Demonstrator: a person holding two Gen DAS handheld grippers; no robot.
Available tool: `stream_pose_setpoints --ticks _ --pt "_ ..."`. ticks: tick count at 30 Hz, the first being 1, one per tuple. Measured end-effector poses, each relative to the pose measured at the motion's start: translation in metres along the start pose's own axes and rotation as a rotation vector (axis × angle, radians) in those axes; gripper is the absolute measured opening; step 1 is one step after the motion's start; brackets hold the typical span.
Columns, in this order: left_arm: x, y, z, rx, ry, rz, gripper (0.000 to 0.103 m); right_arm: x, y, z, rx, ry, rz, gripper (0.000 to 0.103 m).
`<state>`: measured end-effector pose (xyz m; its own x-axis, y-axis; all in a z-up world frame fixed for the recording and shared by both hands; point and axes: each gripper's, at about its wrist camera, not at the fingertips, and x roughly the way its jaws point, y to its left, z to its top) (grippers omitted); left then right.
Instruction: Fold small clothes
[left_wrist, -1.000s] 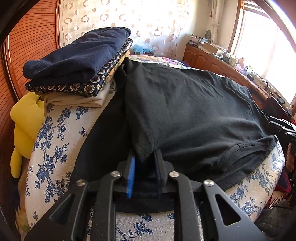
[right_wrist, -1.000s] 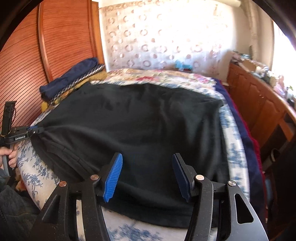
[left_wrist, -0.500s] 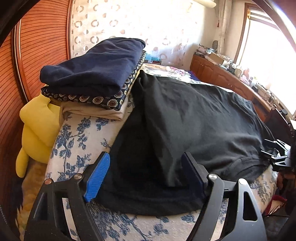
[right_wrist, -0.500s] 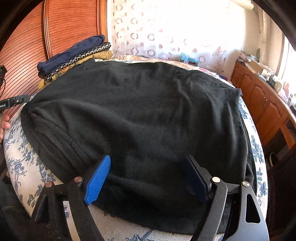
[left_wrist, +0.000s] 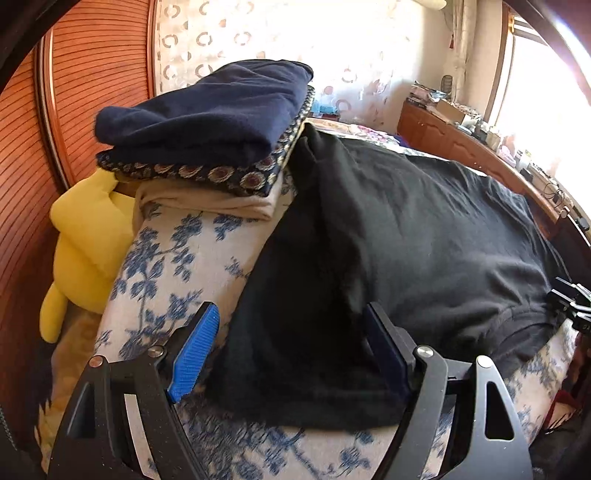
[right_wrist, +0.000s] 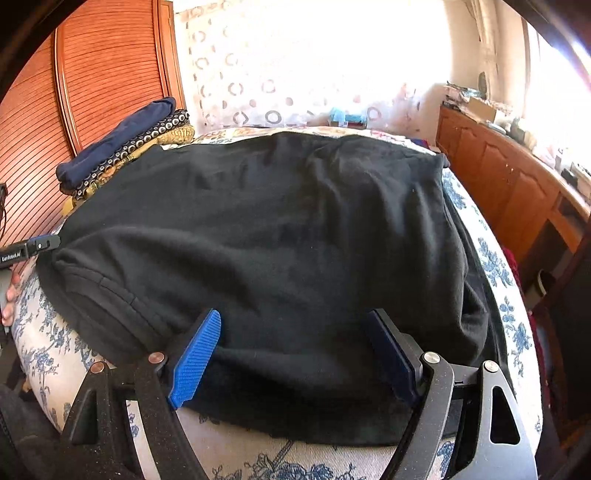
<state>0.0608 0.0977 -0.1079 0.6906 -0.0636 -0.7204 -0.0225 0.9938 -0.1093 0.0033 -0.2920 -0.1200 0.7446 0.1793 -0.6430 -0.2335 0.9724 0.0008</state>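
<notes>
A black T-shirt (left_wrist: 424, 236) lies spread on a blue-flowered bed; it also shows in the right wrist view (right_wrist: 295, 236). One side panel is folded over the body, leaving a lower black layer (left_wrist: 295, 350) by my left gripper. My left gripper (left_wrist: 295, 350) is open and empty, jaws wide apart over that near corner. My right gripper (right_wrist: 295, 354) is open and empty over the shirt's near hem. The right gripper's tips (left_wrist: 569, 302) show at the shirt's far edge, and the left gripper's tip (right_wrist: 33, 247) shows at the left.
A stack of folded clothes (left_wrist: 207, 129), navy on top, sits at the bed's back left, also in the right wrist view (right_wrist: 122, 147). A yellow plush (left_wrist: 81, 251) hangs beside the bed. A wooden panel wall (left_wrist: 74, 92) is at left, and a cluttered wooden cabinet (right_wrist: 517, 184) at right.
My left gripper has let go of the shirt fold and opened wide, pulling back slightly. My right gripper stayed open and moved closer over the hem.
</notes>
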Motion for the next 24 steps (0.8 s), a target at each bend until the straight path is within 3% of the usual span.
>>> stream_pose_setpoints --ticks 8,19,24 --pt "-0.009 0.014 -0.021 -0.018 -0.027 0.089 0.080 -0.003 0.003 -0.002 0.012 -0.001 -0.013 0.083" --pt "-0.011 0.042 -0.020 -0.141 -0.097 0.115 0.080 -0.003 0.007 -0.001 -0.027 -0.001 -0.020 0.083" --pt "-0.013 0.034 -0.020 -0.082 -0.085 0.130 0.080 -0.002 0.012 -0.001 -0.069 0.016 -0.038 0.083"
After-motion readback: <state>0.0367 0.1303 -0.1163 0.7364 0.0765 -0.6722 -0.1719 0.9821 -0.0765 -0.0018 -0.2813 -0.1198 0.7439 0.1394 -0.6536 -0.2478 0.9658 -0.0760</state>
